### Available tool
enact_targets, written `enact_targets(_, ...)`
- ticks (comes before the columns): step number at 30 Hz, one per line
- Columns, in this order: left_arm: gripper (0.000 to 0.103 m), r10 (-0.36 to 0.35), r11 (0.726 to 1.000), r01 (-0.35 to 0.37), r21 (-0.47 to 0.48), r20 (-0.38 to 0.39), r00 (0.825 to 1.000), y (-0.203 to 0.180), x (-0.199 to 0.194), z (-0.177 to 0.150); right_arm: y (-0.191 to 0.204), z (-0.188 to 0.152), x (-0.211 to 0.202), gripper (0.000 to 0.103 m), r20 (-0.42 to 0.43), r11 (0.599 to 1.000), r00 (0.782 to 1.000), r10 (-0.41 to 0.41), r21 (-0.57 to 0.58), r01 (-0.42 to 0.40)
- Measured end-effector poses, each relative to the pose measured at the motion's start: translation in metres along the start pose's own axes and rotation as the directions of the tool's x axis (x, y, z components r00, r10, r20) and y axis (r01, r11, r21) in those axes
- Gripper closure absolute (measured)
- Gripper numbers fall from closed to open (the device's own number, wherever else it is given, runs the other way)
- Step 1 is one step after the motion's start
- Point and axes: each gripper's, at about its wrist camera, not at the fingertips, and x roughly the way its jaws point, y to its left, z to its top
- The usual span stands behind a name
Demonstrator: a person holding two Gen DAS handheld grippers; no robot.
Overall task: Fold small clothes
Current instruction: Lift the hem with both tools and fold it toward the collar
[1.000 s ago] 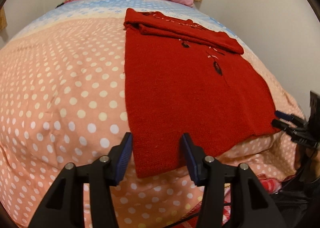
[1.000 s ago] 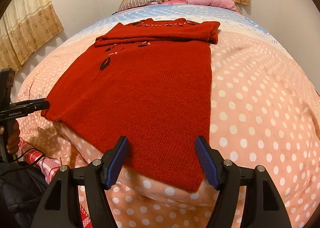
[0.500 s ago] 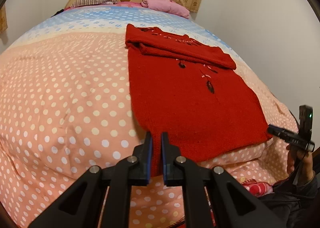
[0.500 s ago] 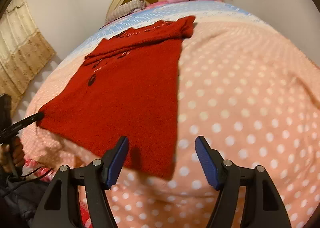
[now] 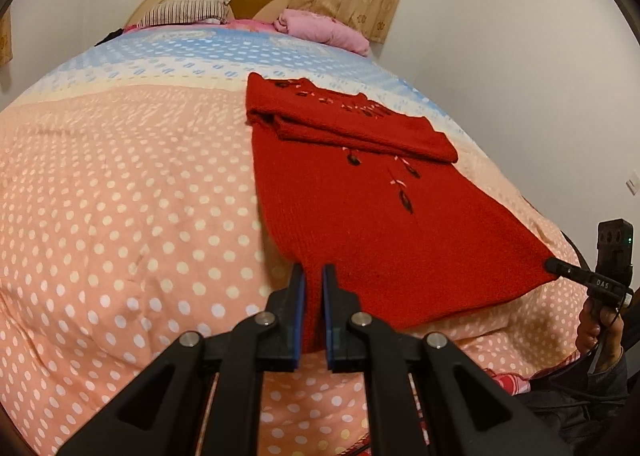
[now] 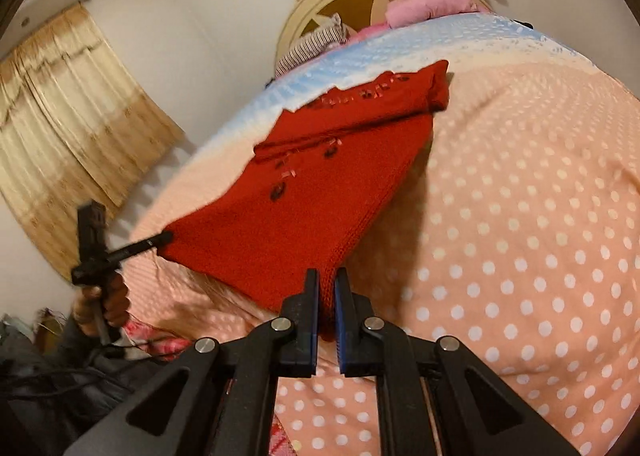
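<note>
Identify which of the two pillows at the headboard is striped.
The striped pillow, lying left of the plain pink pillow in the left wrist view.

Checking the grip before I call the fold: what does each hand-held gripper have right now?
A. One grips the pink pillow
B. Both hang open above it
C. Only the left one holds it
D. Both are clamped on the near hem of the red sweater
D: the left hand-held gripper and the right hand-held gripper each pinch a near hem corner of the red sweater.
</note>
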Motion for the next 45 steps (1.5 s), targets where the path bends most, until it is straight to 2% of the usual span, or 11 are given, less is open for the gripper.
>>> enact_targets(4,0.095,-0.016,1.0,0.015,-0.023,-0.021,1.0,0.005,0.007,0.001,-0.014,-0.002,0.009,0.096,-0.012,0.996,0.999,0.037,0.08,-0.036)
enact_targets(6,0.095,-0.013,1.0,0.013,-0.009,-0.008,1.0,0.003,0.004,0.005,-0.015,0.003,0.006,0.097,0.009,0.994,0.998,0.058,0.095,-0.059)
enact_targets(14,0.095,-0.038,0.999,0.039,-0.004,0.052,0.998,0.0,-0.005,0.036,-0.007,0.033,-0.015,0.097,0.101,0.995,0.993,0.053,0.08,-0.061)
enact_targets(22,0.095,-0.042,0.999,0.043,-0.006,0.119,0.992,-0.002,0.0,0.078,0.0,0.077,-0.017,0.097,0.176,0.996,0.983,0.056,0.064,-0.068)
enact_targets(35,0.095,-0.021,0.999,0.026,-0.036,0.124,0.992,0.011,0.039,0.145,-0.009,0.157,0.004,0.097,0.244,0.996,0.969,0.037,0.07,-0.056)
enact_targets(45,0.095,0.006,0.999,0.001,-0.053,0.132,0.991,0.017,0.076,0.197,-0.016,0.22,0.031,0.097,0.252,0.998,0.968,-0.017,0.058,0.002)
